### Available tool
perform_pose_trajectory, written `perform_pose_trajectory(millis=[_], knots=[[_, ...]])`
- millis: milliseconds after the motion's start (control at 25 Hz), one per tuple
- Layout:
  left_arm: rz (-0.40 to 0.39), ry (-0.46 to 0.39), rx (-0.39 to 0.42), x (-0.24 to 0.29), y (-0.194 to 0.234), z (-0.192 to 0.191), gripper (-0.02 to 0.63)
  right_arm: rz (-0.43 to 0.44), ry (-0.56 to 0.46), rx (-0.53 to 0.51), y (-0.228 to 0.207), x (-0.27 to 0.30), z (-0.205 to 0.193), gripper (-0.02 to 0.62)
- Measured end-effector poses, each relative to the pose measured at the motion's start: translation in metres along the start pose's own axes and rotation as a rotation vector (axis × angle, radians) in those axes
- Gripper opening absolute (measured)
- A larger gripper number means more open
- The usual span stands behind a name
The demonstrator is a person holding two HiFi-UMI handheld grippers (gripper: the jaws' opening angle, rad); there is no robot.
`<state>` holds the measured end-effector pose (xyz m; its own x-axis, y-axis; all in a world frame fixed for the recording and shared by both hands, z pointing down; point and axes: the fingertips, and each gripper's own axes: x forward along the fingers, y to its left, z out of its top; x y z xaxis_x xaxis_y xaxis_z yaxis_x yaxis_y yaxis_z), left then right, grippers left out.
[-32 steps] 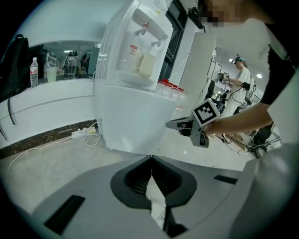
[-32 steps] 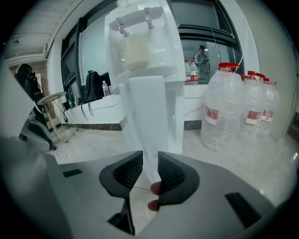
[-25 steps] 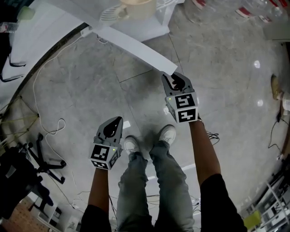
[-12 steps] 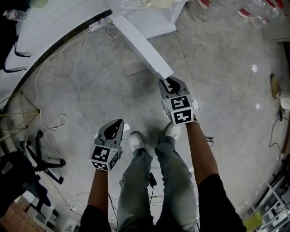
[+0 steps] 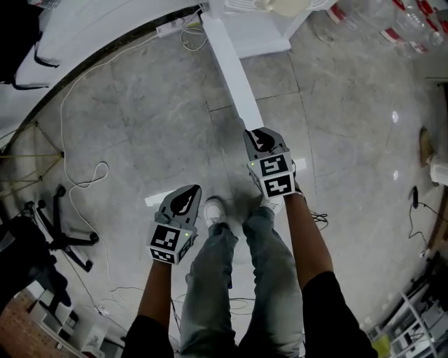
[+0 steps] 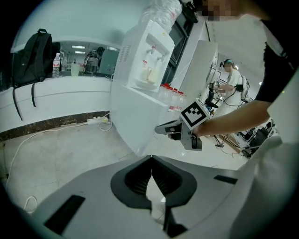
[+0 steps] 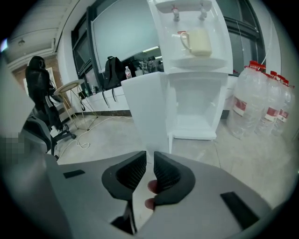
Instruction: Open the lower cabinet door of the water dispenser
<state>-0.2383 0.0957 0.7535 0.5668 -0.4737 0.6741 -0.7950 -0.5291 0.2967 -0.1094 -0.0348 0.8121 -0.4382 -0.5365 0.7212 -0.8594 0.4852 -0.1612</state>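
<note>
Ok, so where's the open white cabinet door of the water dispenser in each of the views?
Head view: the open white cabinet door runs from top centre down to mid-frame.
Left gripper view: centre-left, a broad white panel.
Right gripper view: centre, upright.
Shared landmark: the cream mug on the white water dispenser.

Nothing readable here tbh. The water jugs (image 7: 256, 100) have red labels, but the print's just blur. The marker cubes (image 5: 273, 175) only carry black-and-white squares.

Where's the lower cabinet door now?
Head view, upper centre: flat white cabinet door swung out from the white water dispenser, free edge between the right hand-held gripper's jaws, which just closed further.
</note>
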Motion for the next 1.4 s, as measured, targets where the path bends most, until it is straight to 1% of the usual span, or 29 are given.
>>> perform_pose_trajectory(millis=[200, 360, 440, 480, 600, 760, 880, 1000, 1120, 1240, 1400], knots=[[0.018, 0.007, -0.006, -0.013, 0.010, 0.000, 0.012, 0.040, 0.033, -0.043, 0.026, 0.011, 0.000, 0.054], [0.023, 0.017, -0.010, -0.020, 0.013, 0.000, 0.012, 0.024, 0.019, -0.025, 0.026, 0.010, 0.001, 0.037], [0.025, 0.016, -0.008, -0.022, 0.012, 0.003, 0.012, 0.007, 0.007, 0.009, 0.020, 0.007, 0.000, 0.030], [0.025, 0.014, -0.006, -0.023, 0.011, 0.006, 0.012, 0.001, 0.004, 0.044, 0.016, 0.004, -0.001, 0.015], [0.014, 0.006, 0.000, -0.024, 0.000, 0.017, 0.012, -0.018, -0.003, 0.155, 0.003, -0.015, -0.009, 0.015], [-0.007, 0.008, 0.017, -0.031, -0.017, 0.035, 0.012, -0.056, 0.006, 0.213, -0.002, -0.053, -0.021, 0.014], [-0.022, 0.006, 0.033, -0.039, -0.033, 0.055, 0.012, -0.082, 0.007, 0.241, -0.007, -0.085, -0.019, 0.014], [-0.034, 0.007, 0.060, -0.052, -0.051, 0.079, 0.012, -0.106, -0.005, 0.265, -0.016, -0.121, -0.007, 0.014], [-0.036, 0.001, 0.079, -0.063, -0.069, 0.108, 0.012, -0.121, -0.034, 0.263, -0.023, -0.162, 0.017, 0.012], [-0.045, -0.031, 0.083, -0.071, -0.091, 0.145, 0.012, -0.110, -0.072, 0.235, -0.025, -0.204, 0.050, 0.012], [-0.064, -0.073, 0.087, -0.082, -0.122, 0.197, 0.012, -0.147, -0.104, 0.231, -0.038, -0.259, 0.086, 0.014]])
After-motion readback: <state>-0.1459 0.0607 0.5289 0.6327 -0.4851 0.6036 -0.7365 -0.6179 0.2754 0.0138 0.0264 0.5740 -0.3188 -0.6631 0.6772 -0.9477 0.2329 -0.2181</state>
